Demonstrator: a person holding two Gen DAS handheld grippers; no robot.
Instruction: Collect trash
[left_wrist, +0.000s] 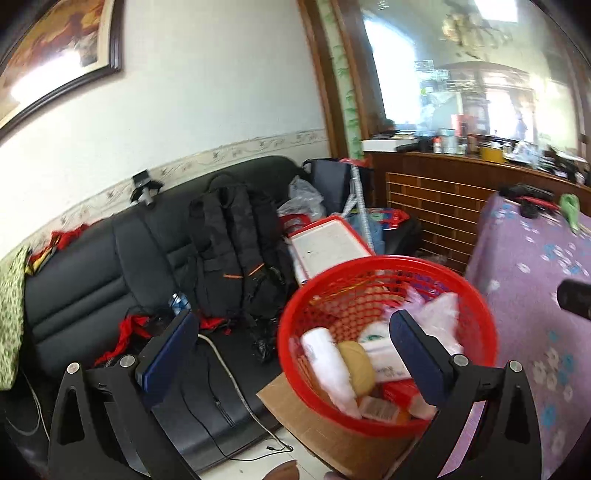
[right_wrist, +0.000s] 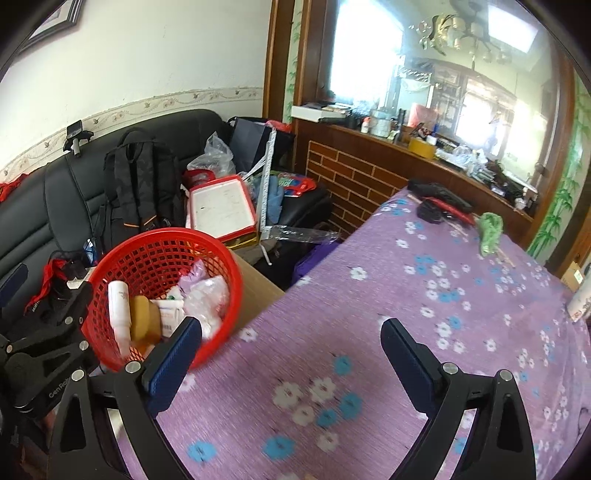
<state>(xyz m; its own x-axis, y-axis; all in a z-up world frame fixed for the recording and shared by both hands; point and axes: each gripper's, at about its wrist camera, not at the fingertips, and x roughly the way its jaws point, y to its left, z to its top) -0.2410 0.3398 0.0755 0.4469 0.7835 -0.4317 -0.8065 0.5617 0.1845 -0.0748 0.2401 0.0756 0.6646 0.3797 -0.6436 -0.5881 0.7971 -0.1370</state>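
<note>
A red mesh basket (left_wrist: 476, 306) holds trash: a white tube (left_wrist: 325, 358), a tan round lid (left_wrist: 358, 362), white cartons and crumpled tissue. It sits on a cardboard box (left_wrist: 332, 435) beside the table. My left gripper (left_wrist: 291, 332) is open and empty, its right finger over the basket. In the right wrist view the basket (right_wrist: 147, 251) is at the left. My right gripper (right_wrist: 291, 339) is open and empty above the purple flowered tablecloth (right_wrist: 369, 295). A green crumpled scrap (right_wrist: 489, 227) lies far on the table.
A black sofa (left_wrist: 92, 280) carries a black backpack (left_wrist: 236, 240), a red-rimmed white box (left_wrist: 328, 247), bags and cables. Black items (right_wrist: 439, 203) lie at the table's far end. A wooden counter (right_wrist: 406, 162) with clutter runs behind. A white container (right_wrist: 581, 299) stands at the table's right edge.
</note>
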